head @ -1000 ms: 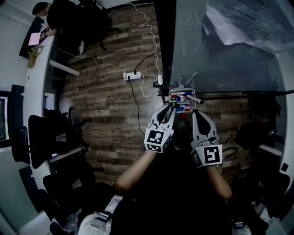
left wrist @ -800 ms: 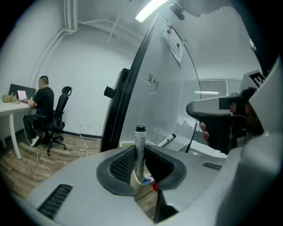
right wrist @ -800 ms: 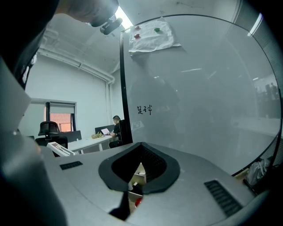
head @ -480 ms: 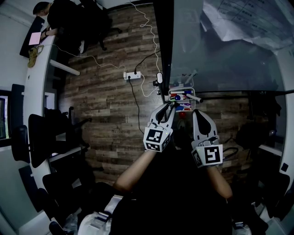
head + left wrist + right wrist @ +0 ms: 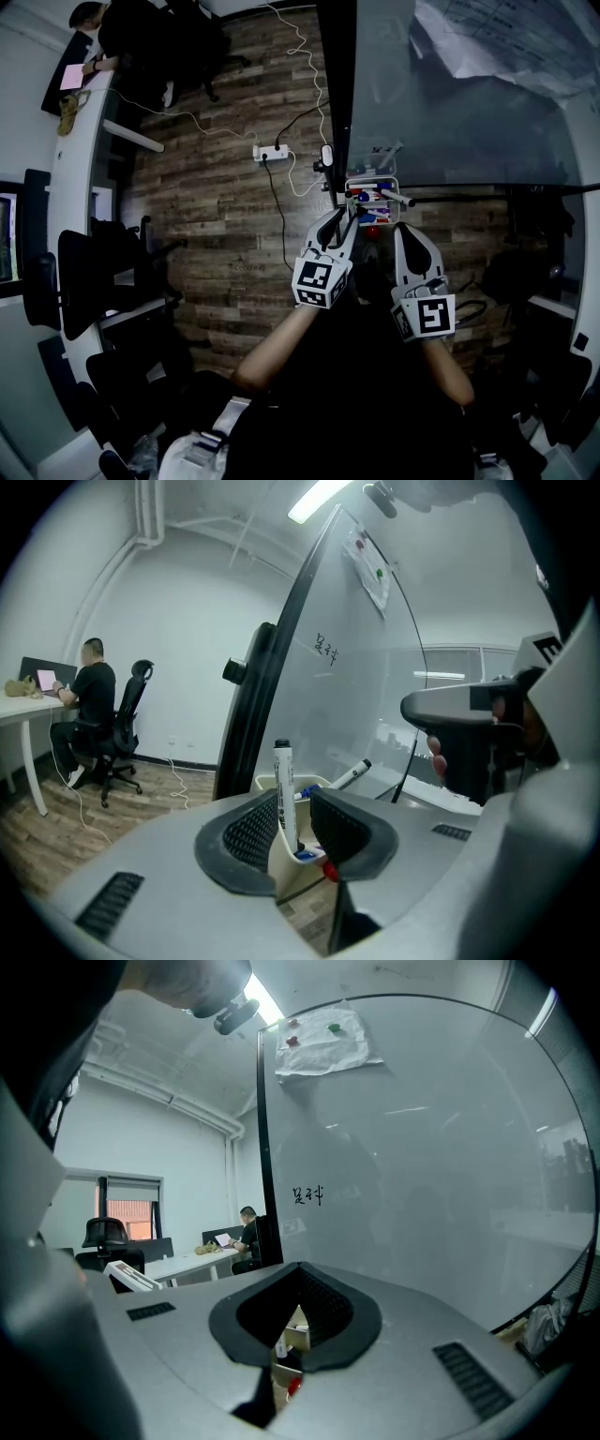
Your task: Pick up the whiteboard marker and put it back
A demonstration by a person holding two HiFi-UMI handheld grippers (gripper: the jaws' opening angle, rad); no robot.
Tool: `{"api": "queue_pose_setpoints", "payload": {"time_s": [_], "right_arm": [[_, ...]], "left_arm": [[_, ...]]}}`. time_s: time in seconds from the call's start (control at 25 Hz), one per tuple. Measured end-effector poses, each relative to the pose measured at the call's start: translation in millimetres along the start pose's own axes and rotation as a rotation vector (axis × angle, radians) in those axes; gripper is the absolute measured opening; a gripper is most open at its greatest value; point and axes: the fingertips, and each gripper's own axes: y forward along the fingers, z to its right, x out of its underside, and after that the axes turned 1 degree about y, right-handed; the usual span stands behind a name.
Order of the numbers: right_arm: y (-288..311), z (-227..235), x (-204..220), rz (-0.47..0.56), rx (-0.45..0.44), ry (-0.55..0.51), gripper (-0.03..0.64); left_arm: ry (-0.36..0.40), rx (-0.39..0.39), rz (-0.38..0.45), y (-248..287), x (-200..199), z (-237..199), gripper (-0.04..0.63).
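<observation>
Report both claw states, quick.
Left claw: open, jaws just been opening; whiteboard marker stands between them, not gripped.
Right claw: closed, nothing in it.

carrier: tray (image 5: pixel 262 782) | in it: whiteboard marker (image 5: pixel 283 794) upright, other markers (image 5: pixel 354 773) | floor (image 5: pixel 225 206): power strip (image 5: pixel 270 152)

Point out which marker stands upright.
The black-capped marker between the jaws of the left claw, which have just been opening; the marker behind it leans.
</observation>
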Motion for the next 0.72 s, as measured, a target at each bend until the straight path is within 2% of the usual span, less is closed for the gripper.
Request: {"api": "queue_pose_setpoints", "payload": {"time_s": [0.48,0.72], "right_arm": [[-2.6,-1.7,1.0,-0.001,0.000,0.000,0.014],[-1.7,-4.6,-0.4,0.006,-0.003,0.002,0.014]], "left_arm": [[-0.029,-0.027,0.023,-5.0,-4.7,-3.7,0.088],[-0.032,-0.053,0.031,-9.4,-5.7,-8.9,0.010]]}}
